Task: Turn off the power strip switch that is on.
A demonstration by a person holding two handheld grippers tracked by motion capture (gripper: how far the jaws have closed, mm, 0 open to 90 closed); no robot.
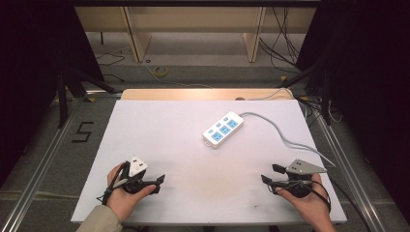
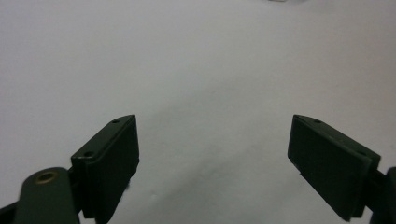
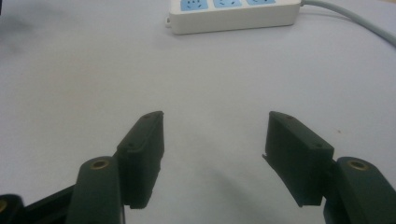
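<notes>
left hand-held gripper point(image 1: 157, 182): sitting low at the near left of the white surface point(image 1: 159, 140), jaws spread wide, nothing between them, just bare board in the left gripper view
right hand-held gripper point(image 1: 269, 178): near right edge, jaws also released and wide apart, empty; it's roughly aimed toward the middle of the board
power strip point(image 1: 223, 129): the thing nearest both of them, so I'm guessing that's what gets handled; lies flat past the middle, slightly right, turned on a diagonal, well apart from both grippers; the right gripper view has it straight ahead point(image 3: 233, 14)
how it'll handle: my read is a rigid plastic shell, light-ish, smooth and probably a bit slippery on the flat top; not fragile, won't squash
where to grab: I'd pinch across the short width, jaws on the two long side walls, around the middle; the top face with the blue sockets gives nothing to bite on
cable point(image 1: 285, 137): grey, leaves the far right end of the strip, curves down toward the right edge of the surface and off it; floppy, will likely drag and tug back if the strip is lifted or spun
mounting tab: small lug on the near end of the strip, too tiny to hold by
writing on the strip: no brand or label I can read, too small and blurry; three blue socket faces, small bits beside them I can't make out
floor marking point(image 1: 83, 131): dark "5" on the floor left of the surface, the only readable character around
</notes>
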